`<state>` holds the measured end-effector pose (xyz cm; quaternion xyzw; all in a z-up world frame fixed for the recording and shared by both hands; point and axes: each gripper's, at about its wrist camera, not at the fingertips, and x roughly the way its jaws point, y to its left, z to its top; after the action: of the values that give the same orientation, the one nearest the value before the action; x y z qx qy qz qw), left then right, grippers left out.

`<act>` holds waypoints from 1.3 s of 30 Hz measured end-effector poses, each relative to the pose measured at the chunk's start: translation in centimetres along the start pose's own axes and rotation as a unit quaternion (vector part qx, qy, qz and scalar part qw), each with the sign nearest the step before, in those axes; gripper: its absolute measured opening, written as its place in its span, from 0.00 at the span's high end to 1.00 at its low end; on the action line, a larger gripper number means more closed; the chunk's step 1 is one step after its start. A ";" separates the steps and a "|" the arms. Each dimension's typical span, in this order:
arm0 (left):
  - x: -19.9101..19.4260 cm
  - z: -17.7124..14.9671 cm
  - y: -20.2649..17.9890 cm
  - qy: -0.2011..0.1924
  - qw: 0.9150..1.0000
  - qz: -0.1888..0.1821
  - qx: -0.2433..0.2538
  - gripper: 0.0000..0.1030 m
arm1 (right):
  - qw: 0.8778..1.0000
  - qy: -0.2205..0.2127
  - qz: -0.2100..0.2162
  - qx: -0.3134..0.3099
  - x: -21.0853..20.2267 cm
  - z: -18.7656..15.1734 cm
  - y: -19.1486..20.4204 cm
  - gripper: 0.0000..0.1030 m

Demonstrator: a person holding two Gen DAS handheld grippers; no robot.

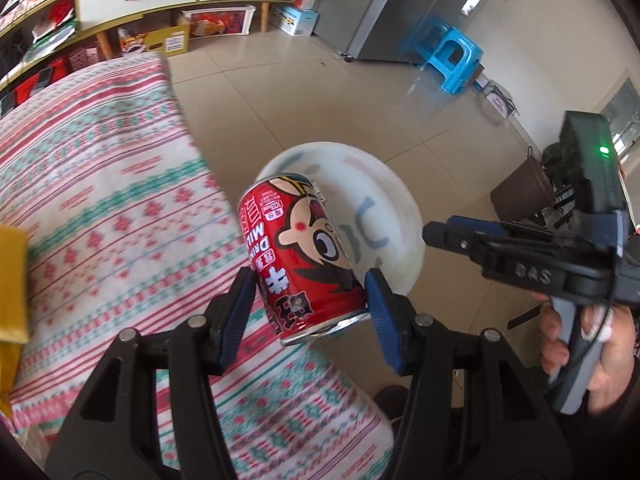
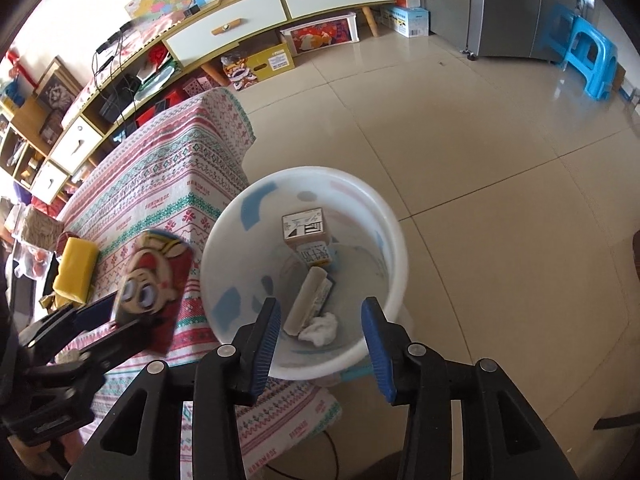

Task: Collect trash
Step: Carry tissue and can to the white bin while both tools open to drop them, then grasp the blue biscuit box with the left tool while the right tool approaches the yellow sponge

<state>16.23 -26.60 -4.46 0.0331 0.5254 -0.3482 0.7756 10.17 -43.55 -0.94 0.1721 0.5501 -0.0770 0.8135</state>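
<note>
Nearest the viewer, the left gripper (image 1: 310, 292) grasps a red drink can (image 1: 298, 256) between its blue pads (image 1: 384, 300); the can is tilted, its base rim toward the camera, printed with a cartoon face, and held in the air above the edge of a table covered by a pink, green and white patterned tablecloth (image 1: 100, 208). Beside it, the right gripper (image 2: 320, 330) stands released, nothing between its jaws, poised over the mouth of a white bin (image 2: 394, 240). In the left wrist view the right gripper (image 1: 436, 236) appears side-on, its handle gripped by a hand (image 1: 592, 356).

The bin stands on the tiled floor (image 2: 500, 160) just beside the table's corner. At its bottom lie a small printed carton (image 2: 305, 226), a pale flat wrapper (image 2: 306, 300) and a crumpled white tissue (image 2: 320, 330). On the tablecloth, farther back, rests a yellow package (image 2: 76, 270).

Beyond the table, along the wall, runs a low white cabinet (image 2: 240, 24) with wooden handles, boxes stored beneath it. Farthest off, by a grey refrigerator (image 2: 512, 4), stands a blue plastic stool (image 2: 592, 60).
</note>
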 end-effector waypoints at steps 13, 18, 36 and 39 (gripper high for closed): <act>1.8 1.0 -1.0 -0.003 1.000 0.003 0.016 0.25 | 1.000 -0.009 -0.012 0.008 -1.1 -0.5 -1.9 0.52; 0.4 0.7 0.2 -0.002 1.000 0.019 0.006 0.23 | 1.000 -0.013 -0.012 0.008 -1.2 -0.4 -1.6 0.49; -7.3 -2.0 7.9 -0.026 0.993 0.108 -0.048 0.07 | 1.000 -0.018 -0.005 -0.015 -0.6 0.2 2.5 0.31; -9.0 -2.8 9.7 -0.030 0.990 0.126 -0.058 0.06 | 1.000 -0.017 -0.002 -0.023 -0.5 0.3 3.8 0.29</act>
<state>17.76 -13.59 -1.19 0.0438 0.5131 -0.2176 0.8292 11.42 -40.19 0.35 0.1509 0.5383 -0.0685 0.8263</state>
